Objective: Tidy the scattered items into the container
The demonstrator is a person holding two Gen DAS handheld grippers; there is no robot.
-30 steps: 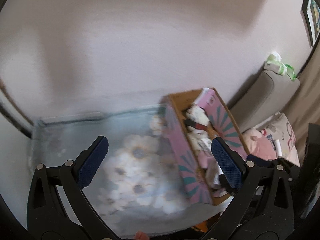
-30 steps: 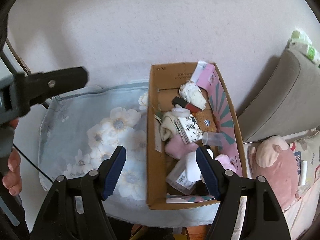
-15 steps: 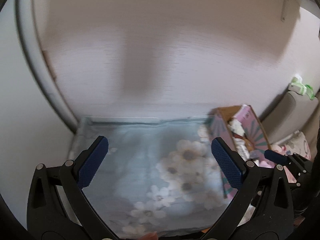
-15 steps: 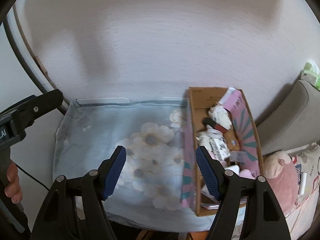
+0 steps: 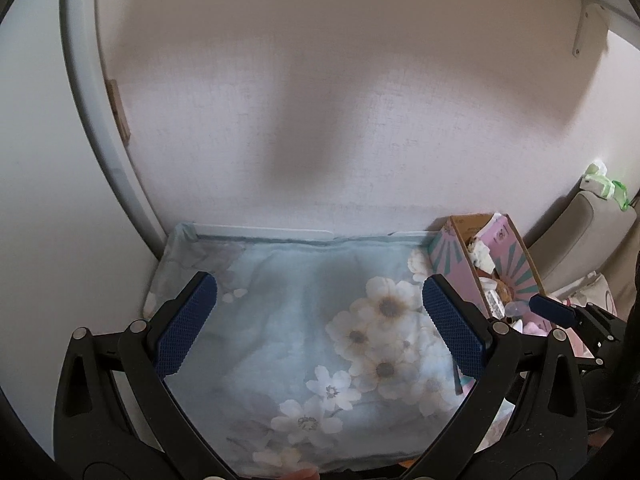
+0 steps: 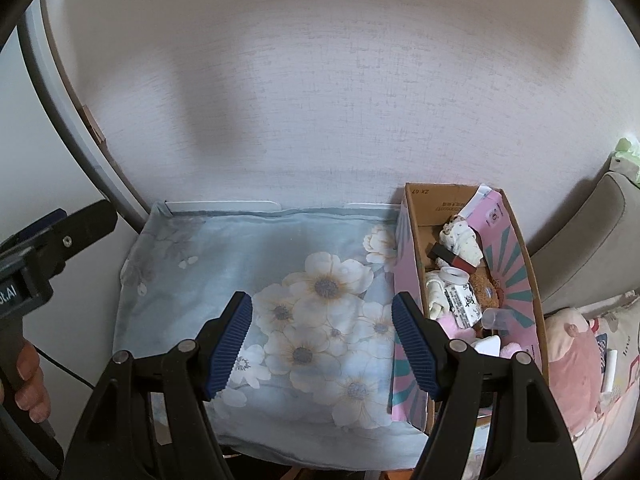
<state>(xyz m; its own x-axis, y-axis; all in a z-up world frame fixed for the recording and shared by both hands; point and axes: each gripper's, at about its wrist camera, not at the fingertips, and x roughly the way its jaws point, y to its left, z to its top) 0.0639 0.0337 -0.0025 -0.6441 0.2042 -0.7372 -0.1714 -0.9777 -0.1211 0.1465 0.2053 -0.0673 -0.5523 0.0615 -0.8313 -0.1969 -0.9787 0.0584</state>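
Note:
A pink and brown cardboard box (image 6: 516,240) stands at the right edge of a table under a blue flowered cloth (image 6: 248,264). It holds several items: a rolled cloth (image 6: 462,240), a red and black stick (image 6: 450,257), a small carton (image 6: 460,300), a clear cup (image 6: 498,318). The box also shows in the left wrist view (image 5: 452,264). My right gripper (image 6: 322,344) is open and empty above the cloth, left of the box. My left gripper (image 5: 318,330) is open and empty above the cloth's middle; it also shows at the left of the right wrist view (image 6: 60,236).
A white wall (image 6: 320,100) rises right behind the table. A grey chair back (image 6: 592,240) and a pink plush toy (image 6: 572,356) lie to the right of the box. A door frame (image 5: 100,140) stands at the left.
Both grippers have pulled back and swung left, away from the box. The box has shifted to the right in both views and more wall shows. Both stay open.

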